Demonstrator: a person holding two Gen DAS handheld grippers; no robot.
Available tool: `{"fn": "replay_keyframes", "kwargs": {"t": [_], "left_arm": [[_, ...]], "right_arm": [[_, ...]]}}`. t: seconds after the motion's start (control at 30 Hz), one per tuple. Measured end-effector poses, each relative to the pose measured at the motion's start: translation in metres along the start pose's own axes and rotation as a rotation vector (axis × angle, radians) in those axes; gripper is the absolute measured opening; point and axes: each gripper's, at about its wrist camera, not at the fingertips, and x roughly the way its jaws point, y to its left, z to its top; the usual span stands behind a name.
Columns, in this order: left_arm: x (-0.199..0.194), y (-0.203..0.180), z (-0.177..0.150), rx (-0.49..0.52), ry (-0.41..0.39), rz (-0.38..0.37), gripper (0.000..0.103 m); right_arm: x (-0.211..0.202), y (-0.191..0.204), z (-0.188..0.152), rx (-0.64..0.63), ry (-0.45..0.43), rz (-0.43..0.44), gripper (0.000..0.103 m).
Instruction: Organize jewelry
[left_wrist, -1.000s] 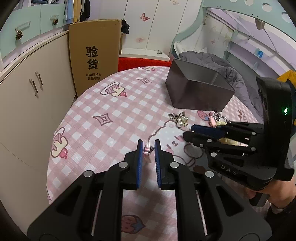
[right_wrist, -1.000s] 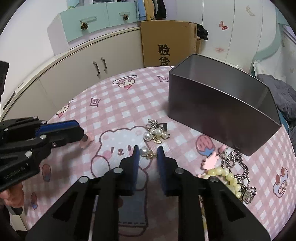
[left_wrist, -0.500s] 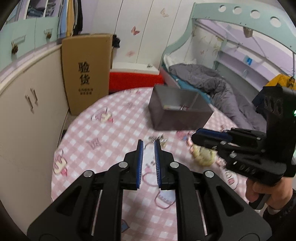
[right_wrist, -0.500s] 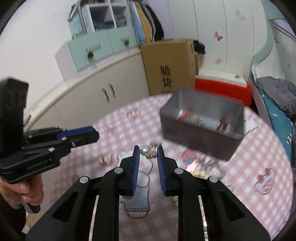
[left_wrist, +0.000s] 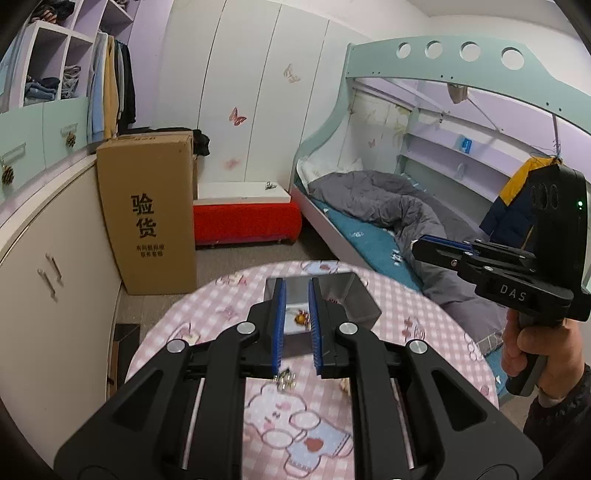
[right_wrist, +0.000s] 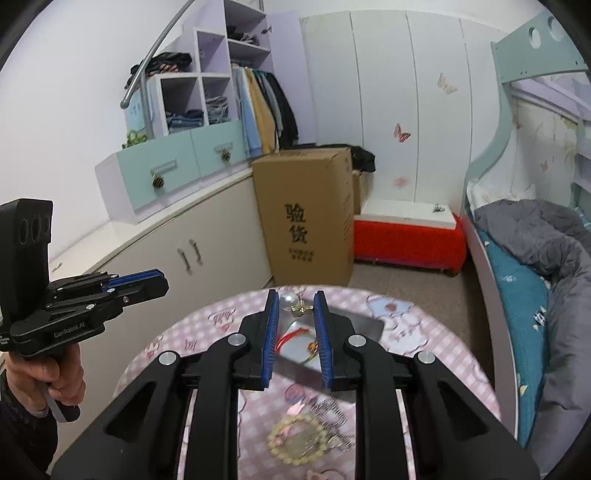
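My right gripper (right_wrist: 295, 295) is shut on a pearl earring (right_wrist: 289, 301) with a gold fitting, held up over the grey metal box (right_wrist: 364, 325). A red string (right_wrist: 291, 338) and a gold piece lie inside the box. My left gripper (left_wrist: 295, 284) hangs above the box (left_wrist: 354, 295) too. Its jaws stand close together, and I see nothing gripped between them. The small orange-gold piece (left_wrist: 301, 317) showing in the gap seems to lie in the box. Each gripper shows in the other's view: the right gripper (left_wrist: 417, 245) and the left gripper (right_wrist: 164, 285).
On the round table with the pink checked cloth (left_wrist: 424, 332) lie a pearl cluster (left_wrist: 284, 380), a bead bracelet (right_wrist: 295, 439) and a silver chain (right_wrist: 328, 410). Beyond stand a cardboard carton (left_wrist: 147, 214), cabinets (left_wrist: 55, 277), a red bench (left_wrist: 245, 221) and a bed (left_wrist: 388, 210).
Both grippers have risen well above the table and tipped up, so the box and cloth now sit low and small. The pearl earring stayed between the right fingers.
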Motion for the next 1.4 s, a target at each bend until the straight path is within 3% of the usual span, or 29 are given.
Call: {"fn": "replay_keyframes", "kwargs": {"t": [0.1, 0.13, 0.17, 0.2, 0.23, 0.47, 0.53, 0.67, 0.73, 0.77, 0.93, 1.07, 1.27, 1.4], "left_arm": [[0.001, 0.002, 0.001, 0.020, 0.015, 0.017, 0.014], [0.003, 0.003, -0.004, 0.033, 0.031, 0.042, 0.019], [0.004, 0.004, -0.011, 0.044, 0.043, 0.075, 0.047], [0.005, 0.006, -0.021, 0.049, 0.053, 0.124, 0.090], [0.005, 0.010, -0.032, 0.046, 0.057, 0.167, 0.097], [0.030, 0.040, -0.117, -0.001, 0.277, 0.261, 0.096], [0.040, 0.043, -0.133, -0.002, 0.328, 0.264, 0.091], [0.057, 0.048, -0.150, -0.014, 0.381, 0.246, 0.065], [0.059, 0.047, -0.147, -0.009, 0.367, 0.230, 0.042], [0.060, 0.048, -0.146, -0.015, 0.369, 0.204, 0.022], [0.055, 0.039, -0.140, -0.008, 0.368, 0.146, 0.022], [0.044, 0.032, -0.120, -0.028, 0.316, 0.107, 0.022], [0.028, 0.005, -0.044, 0.028, 0.143, 0.032, 0.022], [0.038, -0.010, 0.001, 0.053, 0.060, -0.006, 0.022]], "right_arm": [[0.001, -0.001, -0.001, 0.000, -0.004, 0.004, 0.017], [0.002, -0.001, -0.004, 0.002, 0.001, 0.009, 0.017], [0.006, -0.001, -0.009, 0.006, 0.012, 0.016, 0.017], [0.009, 0.000, -0.013, 0.010, 0.023, 0.020, 0.017], [0.013, 0.000, -0.018, 0.017, 0.035, 0.025, 0.017], [0.034, 0.004, -0.045, 0.064, 0.106, 0.069, 0.018], [0.036, 0.006, -0.048, 0.068, 0.116, 0.073, 0.018], [0.040, 0.007, -0.053, 0.070, 0.135, 0.069, 0.018], [0.039, 0.007, -0.055, 0.070, 0.137, 0.065, 0.018], [0.038, 0.006, -0.055, 0.073, 0.136, 0.063, 0.018], [0.035, 0.003, -0.050, 0.076, 0.125, 0.058, 0.018], [0.031, 0.000, -0.045, 0.069, 0.112, 0.049, 0.018], [0.021, -0.007, -0.017, 0.045, 0.054, 0.026, 0.018], [0.022, -0.016, 0.000, 0.048, 0.037, 0.023, 0.018]]}}
